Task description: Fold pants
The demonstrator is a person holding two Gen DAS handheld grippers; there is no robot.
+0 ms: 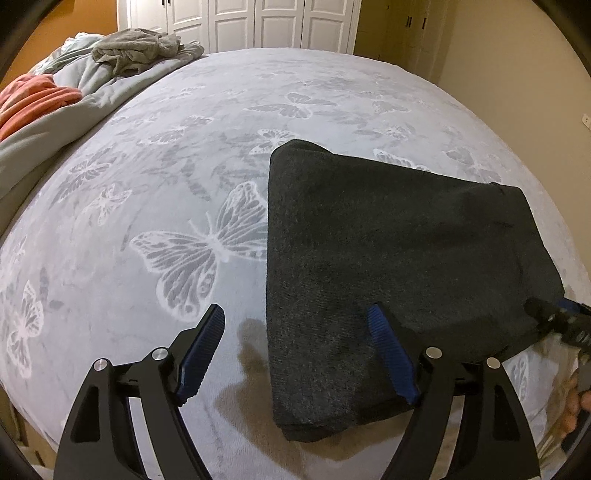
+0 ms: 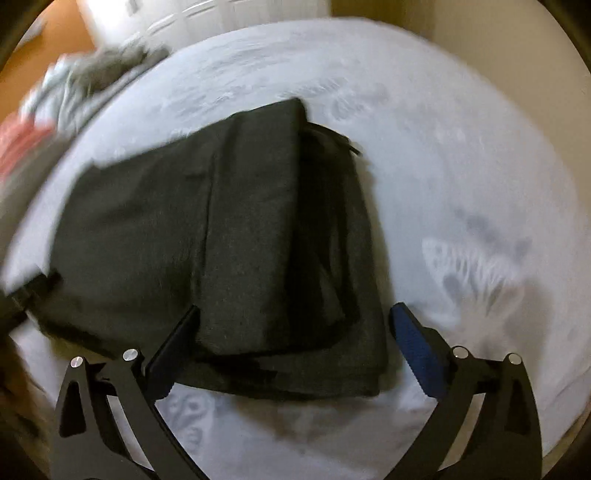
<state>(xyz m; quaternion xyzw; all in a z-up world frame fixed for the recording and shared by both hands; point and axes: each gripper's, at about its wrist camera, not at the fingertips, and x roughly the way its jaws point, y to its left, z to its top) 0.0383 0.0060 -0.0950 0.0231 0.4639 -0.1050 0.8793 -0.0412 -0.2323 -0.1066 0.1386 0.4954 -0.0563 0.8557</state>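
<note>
Dark charcoal pants (image 1: 388,240) lie folded into a thick flat packet on the bed. My left gripper (image 1: 295,314) is open over the packet's near left corner. Its right finger (image 1: 391,354) is above the cloth and its left finger (image 1: 201,350) is over bare blanket. In the blurred right wrist view the pants (image 2: 184,221) show stacked layers. My right gripper (image 2: 295,310) stands wide open astride their near right end, and its pads are not pressing on the cloth. The right gripper's tip (image 1: 561,321) shows at the packet's right edge. The left gripper (image 2: 26,291) shows at the far left.
The bed has a pale grey butterfly-print blanket (image 1: 166,229). At the back left lie heaped grey bedding (image 1: 85,88), a crumpled grey garment (image 1: 140,51) and an orange cloth (image 1: 33,99). White closet doors (image 1: 258,22) stand beyond. A hand (image 1: 572,406) shows at the right edge.
</note>
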